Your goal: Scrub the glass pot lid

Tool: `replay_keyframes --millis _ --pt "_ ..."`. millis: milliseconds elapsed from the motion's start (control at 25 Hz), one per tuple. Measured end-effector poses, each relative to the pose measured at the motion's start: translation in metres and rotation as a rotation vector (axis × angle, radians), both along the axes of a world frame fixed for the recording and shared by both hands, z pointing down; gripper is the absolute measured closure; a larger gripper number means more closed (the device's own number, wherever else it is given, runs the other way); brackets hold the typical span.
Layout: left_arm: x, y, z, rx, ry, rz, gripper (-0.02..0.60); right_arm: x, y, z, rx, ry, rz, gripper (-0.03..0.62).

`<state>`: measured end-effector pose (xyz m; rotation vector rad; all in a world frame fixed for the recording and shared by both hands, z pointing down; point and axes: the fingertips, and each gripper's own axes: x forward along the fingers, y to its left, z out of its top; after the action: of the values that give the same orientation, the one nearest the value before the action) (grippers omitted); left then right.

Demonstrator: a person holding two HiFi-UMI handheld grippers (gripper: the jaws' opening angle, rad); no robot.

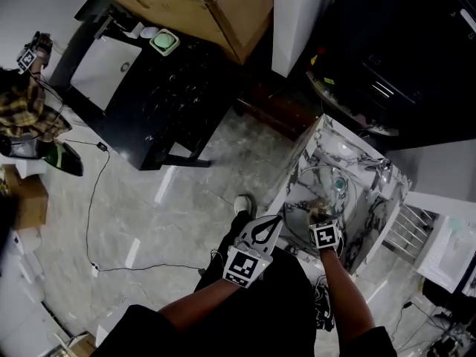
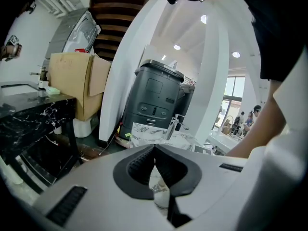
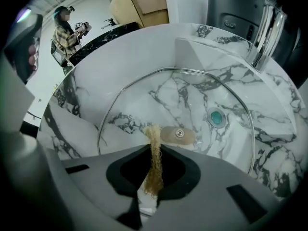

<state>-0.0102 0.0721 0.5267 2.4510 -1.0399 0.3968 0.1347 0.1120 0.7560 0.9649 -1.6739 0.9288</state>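
right gripper [image 3: 153, 146] pinching scrubber [image 3: 154, 165], glass lid [image 3: 144, 97] in marble sink [image 3: 91, 76], grey floor [image 1: 186, 214]

The head view is taken from high above and faces steeply down at the floor, with the left gripper [image 1: 277, 220] and right gripper [image 1: 320, 213] near the bottom edge and the marble sink [image 1: 375, 210] just beyond them to the right. The left gripper view is set low and faces level across the room, over the sink [image 2: 144, 131], with a cardboard box [image 2: 72, 81] far off at left. The right gripper view is held close above the sink [image 3: 120, 66] and faces down into it, with a straw-coloured scrubber [image 3: 154, 162] pinched in its jaws in the near foreground. The sink, its faucet [image 1: 383, 171] and the box are shared by all three views.
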Motion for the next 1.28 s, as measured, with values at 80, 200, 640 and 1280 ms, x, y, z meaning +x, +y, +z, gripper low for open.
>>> replay_keyframes --millis 80,200,640,1280 --pt "-0.002 -0.003 0.001 -0.001 0.005 0.009 0.566 -0.006 -0.001 -0.001 -0.013 -0.01 -0.003 0.539" --pt "-0.004 -0.007 0.002 -0.004 0.012 0.026 0.566 -0.015 -0.006 -0.001 -0.01 -0.025 -0.001 0.539" --pt "-0.011 -0.026 0.007 -0.011 0.021 0.112 0.566 -0.042 -0.018 -0.007 -0.042 -0.091 0.049 0.539" --pt "-0.011 -0.056 0.009 -0.001 0.021 0.207 0.566 -0.066 -0.042 -0.01 -0.046 -0.166 0.152 0.539"
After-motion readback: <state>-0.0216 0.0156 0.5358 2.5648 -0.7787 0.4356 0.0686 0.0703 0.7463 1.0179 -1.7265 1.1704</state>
